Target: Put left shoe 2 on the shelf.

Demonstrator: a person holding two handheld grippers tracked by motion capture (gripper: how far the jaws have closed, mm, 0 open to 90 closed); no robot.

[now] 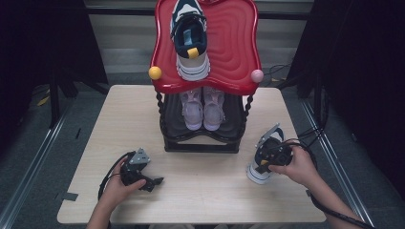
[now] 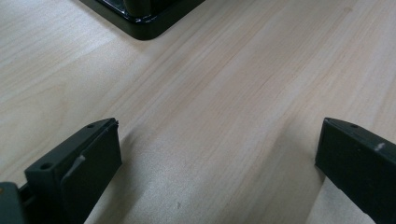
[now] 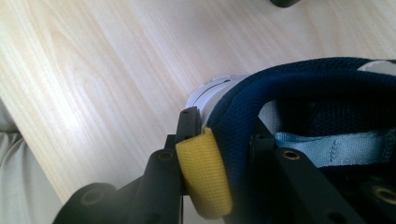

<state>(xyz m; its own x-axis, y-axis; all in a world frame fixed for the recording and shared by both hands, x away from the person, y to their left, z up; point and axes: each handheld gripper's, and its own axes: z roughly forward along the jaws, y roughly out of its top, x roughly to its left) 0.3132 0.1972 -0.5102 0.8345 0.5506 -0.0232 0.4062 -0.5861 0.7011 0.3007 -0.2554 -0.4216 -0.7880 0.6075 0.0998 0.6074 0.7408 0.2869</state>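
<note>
Right gripper (image 3: 219, 172) clamps the navy shoe (image 3: 303, 93) at its heel collar.

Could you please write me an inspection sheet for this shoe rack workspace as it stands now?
Surface: pale wooden table, bare in front.
Job's things: navy sneaker on the table at the right, gripped at its heel collar with the yellow tab; matching sneaker on the red top shelf; pink pair on the black lower shelf.
Clutter: nothing seen.
Grippers: right gripper shut on the navy sneaker; left gripper open, jaws wide apart over the table.
Cables: one cable trailing from each gripper.
Surroundings: dark curtains, grey floor.
</note>
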